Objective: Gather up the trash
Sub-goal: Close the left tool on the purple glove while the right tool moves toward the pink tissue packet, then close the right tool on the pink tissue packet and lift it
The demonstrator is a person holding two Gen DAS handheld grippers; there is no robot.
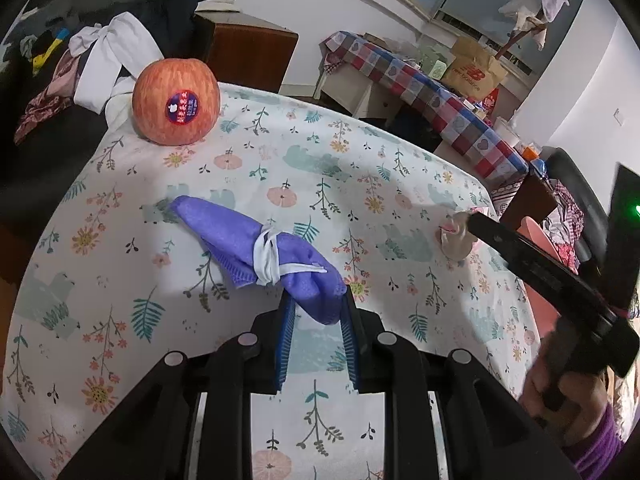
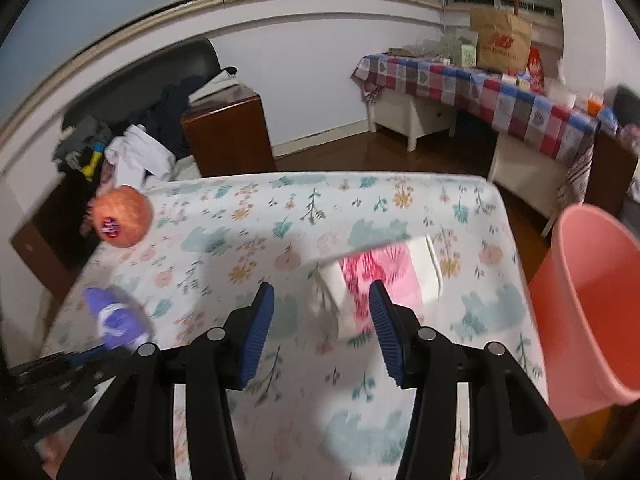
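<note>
A rolled purple face mask (image 1: 240, 236), tied with its white strap, lies on the flowered tablecloth (image 1: 360, 160). My left gripper (image 1: 318, 296) is shut on its near end, with both blue pads pressed against the fabric. In the right wrist view the purple face mask (image 2: 116, 320) shows blurred at the lower left. A folded pink-and-white mask (image 2: 384, 272) lies near the table's right edge. My right gripper (image 2: 322, 292) stands open just short of it, and no pad presses on it. From the left wrist view, the right gripper (image 1: 472, 220) has its tip at the pink-and-white mask (image 1: 456, 240).
An apple (image 1: 176, 100) with a sticker sits at the table's far left corner. A pink plastic bin (image 2: 592, 300) stands on the floor off the right edge. Clothes are piled on a dark chair (image 2: 160, 80) behind, and a checked-cloth side table (image 2: 500, 96) stands further back.
</note>
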